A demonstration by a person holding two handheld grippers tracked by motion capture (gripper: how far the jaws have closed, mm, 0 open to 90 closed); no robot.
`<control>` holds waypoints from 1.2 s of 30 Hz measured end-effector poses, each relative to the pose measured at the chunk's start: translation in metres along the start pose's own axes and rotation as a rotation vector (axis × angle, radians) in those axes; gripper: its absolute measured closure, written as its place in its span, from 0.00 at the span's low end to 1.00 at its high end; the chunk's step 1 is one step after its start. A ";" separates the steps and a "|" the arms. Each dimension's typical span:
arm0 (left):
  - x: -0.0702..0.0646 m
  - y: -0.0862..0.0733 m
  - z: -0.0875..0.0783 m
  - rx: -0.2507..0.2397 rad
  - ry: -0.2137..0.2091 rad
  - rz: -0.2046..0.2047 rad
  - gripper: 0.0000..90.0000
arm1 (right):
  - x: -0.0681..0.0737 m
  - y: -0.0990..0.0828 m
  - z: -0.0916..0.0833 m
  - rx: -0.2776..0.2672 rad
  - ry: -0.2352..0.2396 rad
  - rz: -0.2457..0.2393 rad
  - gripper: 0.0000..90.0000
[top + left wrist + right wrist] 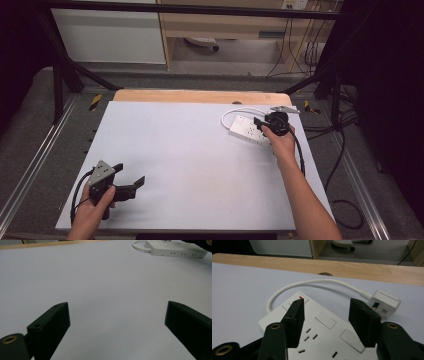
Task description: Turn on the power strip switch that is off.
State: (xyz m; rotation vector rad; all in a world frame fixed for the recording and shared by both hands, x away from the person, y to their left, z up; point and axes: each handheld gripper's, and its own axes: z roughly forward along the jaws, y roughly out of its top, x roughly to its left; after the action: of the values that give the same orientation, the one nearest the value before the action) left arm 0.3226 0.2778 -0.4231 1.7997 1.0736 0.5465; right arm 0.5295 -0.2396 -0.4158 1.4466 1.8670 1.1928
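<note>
A white power strip (243, 128) lies at the back right of the white table top (190, 165), its white cable (312, 282) looping round to a white plug (384, 303) that rests on the table beside it. My right gripper (258, 125) hovers just over the strip's near end. In the right gripper view it (327, 305) stands open, its jaws straddling the strip's sockets (322, 327) with nothing between them. My left gripper (129, 174) is held low at the table's front left. It (118, 306) is wide open over bare table, with the strip (175, 250) far off.
A wooden board edge (200, 96) runs along the back of the table. Black frame bars (60, 75) and dark cables (345, 150) flank the table on the floor. A pale cabinet (110, 35) and wooden shelving (225, 25) stand behind.
</note>
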 end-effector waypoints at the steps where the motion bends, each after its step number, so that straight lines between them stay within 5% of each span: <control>1: 0.000 0.000 0.000 0.000 0.000 0.000 0.07 | 0.000 0.000 0.000 -0.002 0.000 -0.003 0.55; 36: -0.002 0.000 0.001 0.004 -0.013 0.008 0.07 | 0.001 -0.009 0.018 -0.024 0.005 0.008 0.92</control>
State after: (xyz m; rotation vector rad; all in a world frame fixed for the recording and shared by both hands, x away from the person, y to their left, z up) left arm 0.3229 0.2757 -0.4233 1.8093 1.0595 0.5369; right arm 0.5389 -0.2335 -0.4327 1.4412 1.8459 1.2193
